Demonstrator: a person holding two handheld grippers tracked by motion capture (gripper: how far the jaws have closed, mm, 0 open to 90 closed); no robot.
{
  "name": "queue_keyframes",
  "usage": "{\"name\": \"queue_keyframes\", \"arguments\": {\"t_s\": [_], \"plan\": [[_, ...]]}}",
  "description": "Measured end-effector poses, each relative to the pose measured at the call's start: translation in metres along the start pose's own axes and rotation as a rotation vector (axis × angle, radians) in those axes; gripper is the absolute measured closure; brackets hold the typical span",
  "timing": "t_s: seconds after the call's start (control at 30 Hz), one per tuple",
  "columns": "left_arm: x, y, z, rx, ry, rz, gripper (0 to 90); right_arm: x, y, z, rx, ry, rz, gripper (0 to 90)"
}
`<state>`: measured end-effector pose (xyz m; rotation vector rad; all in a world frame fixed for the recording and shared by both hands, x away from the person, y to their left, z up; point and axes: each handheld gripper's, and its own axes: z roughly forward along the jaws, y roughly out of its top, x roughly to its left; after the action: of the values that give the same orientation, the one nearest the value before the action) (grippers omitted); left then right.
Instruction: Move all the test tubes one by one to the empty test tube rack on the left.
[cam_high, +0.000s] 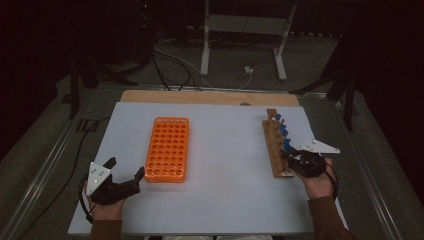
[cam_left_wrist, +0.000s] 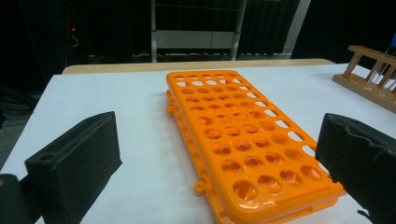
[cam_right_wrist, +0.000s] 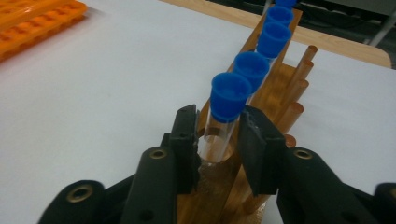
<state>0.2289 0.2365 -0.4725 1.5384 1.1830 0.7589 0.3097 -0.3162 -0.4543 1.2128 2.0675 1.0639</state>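
Right gripper (cam_right_wrist: 218, 140) is down at the near end of the wooden rack (cam_right_wrist: 275, 93), jaws drawn in narrow around the nearest tube (cam_right_wrist: 223, 126), the clear one with the blue cap (cam_right_wrist: 230, 96). The pads sit just either side of the glass below the cap; whether they actually press on it I cannot tell from here. The tube stands upright in the rack's nearest hole, with more blue-capped tubes lined up behind it along the rack. From the high view the rack (cam_high: 276, 145) lies on the right side of the white table (cam_high: 225, 195), running away from the person, and the right gripper (cam_high: 291, 157) meets it at the near end, the hand just behind.

Over on the left, the left gripper (cam_high: 126, 170) rests low on the table with its jaws spread wide and nothing between them. It points at the near corner of the orange tray (cam_high: 167, 148), just short of it. The tray (cam_left_wrist: 243, 140) lies flat, rows of round holes all empty, well apart from the rack
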Motion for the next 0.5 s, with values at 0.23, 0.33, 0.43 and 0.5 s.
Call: {"name": "queue_keyframes", "arguments": {"t_s": [0.23,0.33,0.43,0.5], "plan": [[-0.0003,-0.0009,0.0015,0.005,0.0,-0.001,0.9,-0.0034,-0.0005,0.0019,-0.007,-0.001,0.034,74.6],[-0.0007,-0.0012,0.0021,0.01,0.0,0.001,0.9,-0.0023,-0.0002,0.0013,-0.015,0.007,0.034,76.4],[-0.0008,-0.0015,0.0026,0.013,0.001,0.002,0.9,-0.0018,0.0,0.0001,-0.02,0.014,0.035,76.5],[-0.0007,-0.0016,0.003,0.014,0.001,0.0,0.9,-0.001,0.0006,-0.0032,-0.038,0.021,0.046,76.5]]}}
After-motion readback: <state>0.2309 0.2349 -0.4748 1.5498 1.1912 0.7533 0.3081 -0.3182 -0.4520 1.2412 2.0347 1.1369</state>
